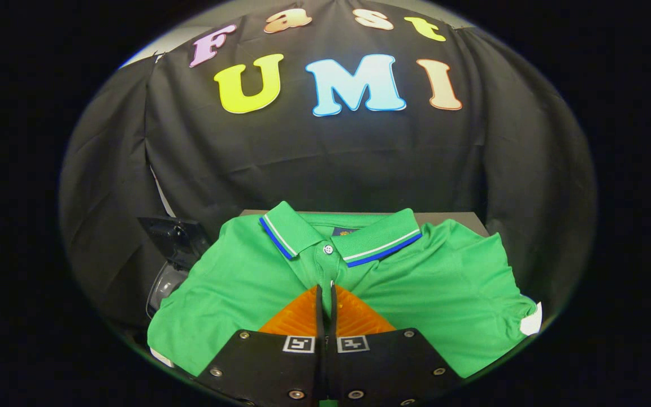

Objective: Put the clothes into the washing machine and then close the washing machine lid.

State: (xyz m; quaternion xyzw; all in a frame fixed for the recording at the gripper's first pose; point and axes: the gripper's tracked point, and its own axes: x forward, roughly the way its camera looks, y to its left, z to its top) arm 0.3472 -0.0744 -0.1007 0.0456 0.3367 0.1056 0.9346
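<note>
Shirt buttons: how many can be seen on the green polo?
1: a button at the collar of the green polo, just beyond the gripper, whose fingers are nearly closed over the placket. Others may be hidden beneath them.

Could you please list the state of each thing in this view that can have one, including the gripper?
Gripper: fingers closed together over the shirt's button placket; whether they pinch fabric cannot be told.
Green polo shirt: spread flat on the table, front up, collar folded down, top button fastened.
Table: mostly covered by the shirt.
Dark device beside the shirt's sleeve: state cannot be told.
</note>
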